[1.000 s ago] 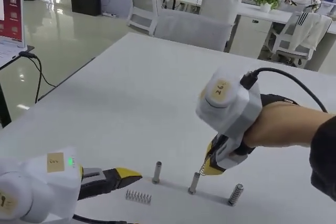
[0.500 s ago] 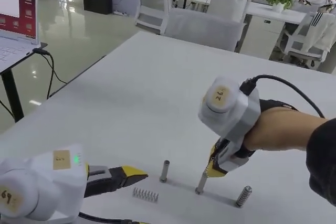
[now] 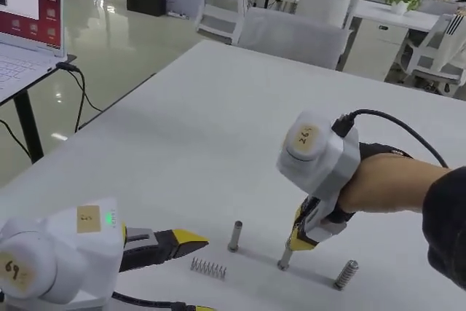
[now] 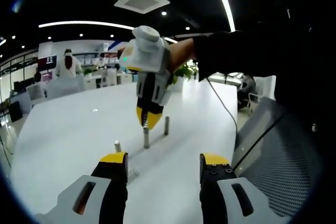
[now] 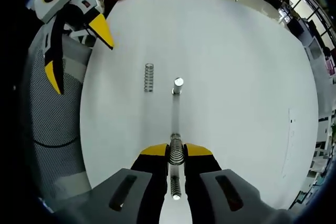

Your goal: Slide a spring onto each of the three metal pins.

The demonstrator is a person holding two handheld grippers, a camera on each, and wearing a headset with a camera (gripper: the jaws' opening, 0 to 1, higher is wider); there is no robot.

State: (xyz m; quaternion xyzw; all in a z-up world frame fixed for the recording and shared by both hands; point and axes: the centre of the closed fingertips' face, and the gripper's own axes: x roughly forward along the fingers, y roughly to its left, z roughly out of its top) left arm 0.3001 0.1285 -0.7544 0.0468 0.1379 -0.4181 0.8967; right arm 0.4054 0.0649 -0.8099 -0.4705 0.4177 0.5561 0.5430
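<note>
Three short metal pins stand in a row on the white table (image 3: pixel 182 151). The left pin (image 3: pixel 235 236) is bare. The right pin (image 3: pixel 345 274) wears a spring. My right gripper (image 3: pixel 299 242) is shut on a spring (image 5: pixel 177 156) and holds it right over the middle pin (image 3: pixel 285 257), whose top shows between the jaws (image 5: pixel 176 188). A loose spring (image 3: pixel 208 268) lies flat in front of the left pin. Low at the left, my left gripper (image 4: pixel 163 160) is open and holds nothing, a short way from the loose spring (image 4: pixel 134 174).
The table's left edge (image 3: pixel 109 107) runs diagonally, with a laptop stand (image 3: pixel 29 49) and cables beyond it. A grey chair (image 3: pixel 291 34) stands at the far edge. People sit at desks further back.
The head camera has shifted. My right gripper, with the spring in it, has come a little closer to the top of the middle pin. The left gripper has hardly moved.
</note>
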